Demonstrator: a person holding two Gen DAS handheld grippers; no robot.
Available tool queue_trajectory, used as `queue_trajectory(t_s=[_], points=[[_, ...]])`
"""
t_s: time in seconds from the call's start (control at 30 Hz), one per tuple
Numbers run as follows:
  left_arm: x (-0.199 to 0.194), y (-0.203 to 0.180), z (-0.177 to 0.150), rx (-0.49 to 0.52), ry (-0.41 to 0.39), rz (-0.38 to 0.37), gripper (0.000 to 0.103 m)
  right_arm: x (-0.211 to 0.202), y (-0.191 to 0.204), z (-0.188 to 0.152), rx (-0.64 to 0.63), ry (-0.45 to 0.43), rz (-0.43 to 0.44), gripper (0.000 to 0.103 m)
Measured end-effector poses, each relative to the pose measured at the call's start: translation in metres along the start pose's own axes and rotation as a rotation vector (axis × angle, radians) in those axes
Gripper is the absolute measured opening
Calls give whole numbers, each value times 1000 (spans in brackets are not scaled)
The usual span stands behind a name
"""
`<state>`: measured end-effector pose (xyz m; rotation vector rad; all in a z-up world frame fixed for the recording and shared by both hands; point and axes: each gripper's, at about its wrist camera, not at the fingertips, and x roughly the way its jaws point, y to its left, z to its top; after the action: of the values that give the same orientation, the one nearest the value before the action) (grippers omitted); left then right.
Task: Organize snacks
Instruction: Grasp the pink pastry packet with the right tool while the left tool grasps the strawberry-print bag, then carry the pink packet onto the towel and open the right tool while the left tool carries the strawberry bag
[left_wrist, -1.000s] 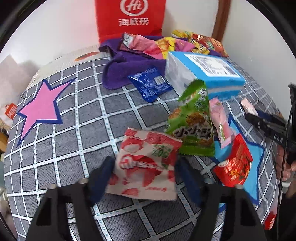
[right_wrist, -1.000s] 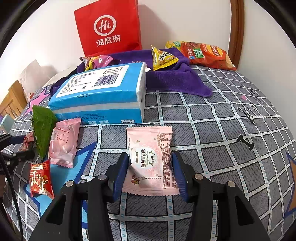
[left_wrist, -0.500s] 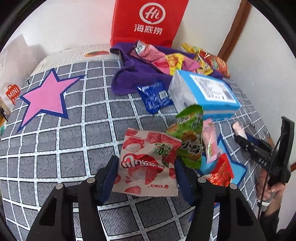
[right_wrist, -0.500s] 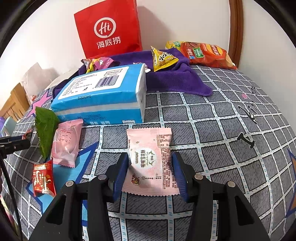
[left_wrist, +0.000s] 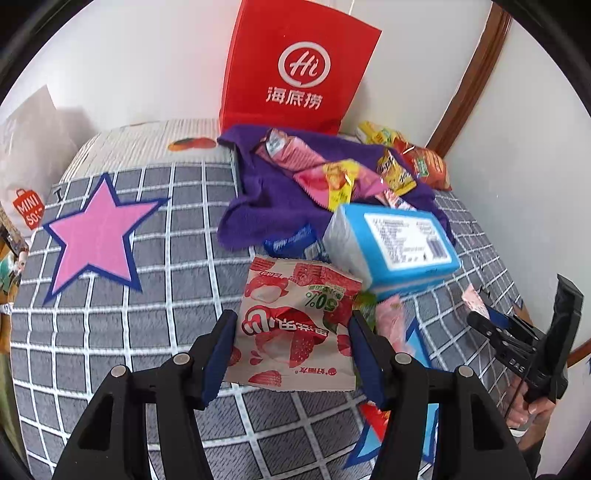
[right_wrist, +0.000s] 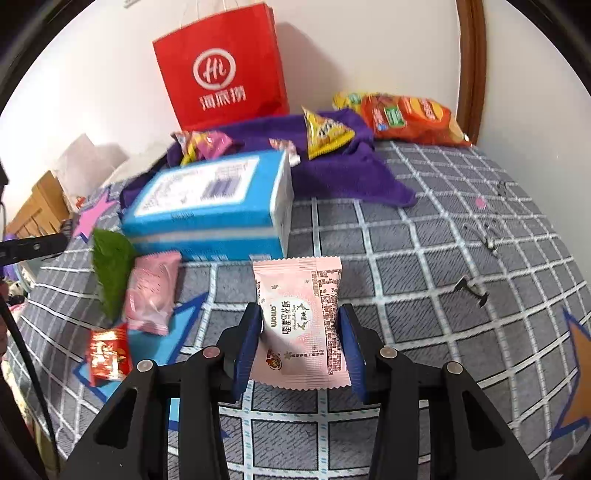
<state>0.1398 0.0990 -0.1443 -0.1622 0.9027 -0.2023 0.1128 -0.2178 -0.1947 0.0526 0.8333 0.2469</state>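
My left gripper (left_wrist: 291, 336) is shut on a red-and-white strawberry snack packet (left_wrist: 295, 325) and holds it above the checked bedspread (left_wrist: 129, 325). My right gripper (right_wrist: 301, 332) is shut on a pale pink snack packet (right_wrist: 301, 317), lifted off the bedspread (right_wrist: 443, 280). The right gripper also shows at the right edge of the left wrist view (left_wrist: 491, 325). More snacks lie on a purple cloth (left_wrist: 266, 192) at the back, also in the right wrist view (right_wrist: 343, 173).
A blue tissue box (right_wrist: 214, 206) lies mid-bed, with a green packet (right_wrist: 110, 266), a pink packet (right_wrist: 151, 291) and a small red packet (right_wrist: 107, 354) beside it. A red paper bag (right_wrist: 221, 66) stands against the wall. Orange chip bags (right_wrist: 406, 118) lie back right.
My left gripper has risen and moved toward the back with the strawberry packet. My right gripper has lifted the pink packet and closed tighter on it.
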Motion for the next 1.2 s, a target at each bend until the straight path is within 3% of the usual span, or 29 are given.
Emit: queue_trajectory(t_s=[0.23, 0.57, 0.97, 1.2], points=[[-3, -5, 30, -15, -25, -14, 58, -22, -14, 43, 0, -59, -21, 43], [-3, -21, 90, 4, -62, 0, 58, -22, -2, 142, -30, -110, -52, 43], [9, -26, 150, 0, -91, 16, 58, 11, 26, 214, -49, -122, 26, 43], [21, -20, 183, -64, -95, -12, 58, 32, 29, 254, -13, -104, 73, 43]])
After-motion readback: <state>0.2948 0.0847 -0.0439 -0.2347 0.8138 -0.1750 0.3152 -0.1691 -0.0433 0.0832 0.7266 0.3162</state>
